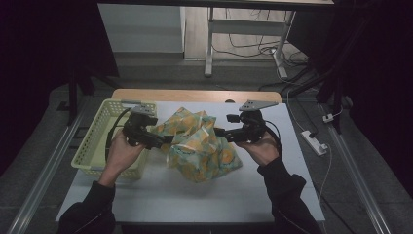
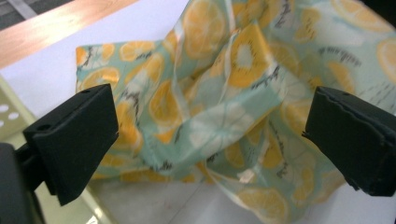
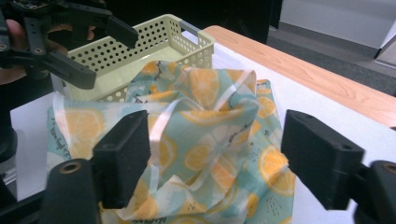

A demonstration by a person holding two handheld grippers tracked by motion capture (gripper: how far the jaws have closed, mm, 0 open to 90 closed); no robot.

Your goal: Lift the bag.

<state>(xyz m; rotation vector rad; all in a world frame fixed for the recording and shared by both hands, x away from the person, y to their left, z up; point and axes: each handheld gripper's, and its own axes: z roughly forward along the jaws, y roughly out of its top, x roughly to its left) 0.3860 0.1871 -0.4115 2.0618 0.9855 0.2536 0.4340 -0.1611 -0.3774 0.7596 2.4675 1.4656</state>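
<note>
Crumpled teal plastic bag with orange-slice print (image 1: 200,145) lying mid-table on white tabletop (image 1: 160,195), just right of pale yellow perforated plastic basket (image 1: 97,136) at 9 o'clock. Left gripper (image 1: 165,140) at bag's 9 o'clock edge, jaws spread wide, bag film between them, pads not pressing. Right gripper (image 1: 220,131) at bag's 2 o'clock edge, jaws likewise apart, straddling bunched film (image 3: 205,116), no pinch seen. Both pointing inward at each other across bag. Wooden table edge strip (image 1: 195,95) at 12 o'clock.
</note>
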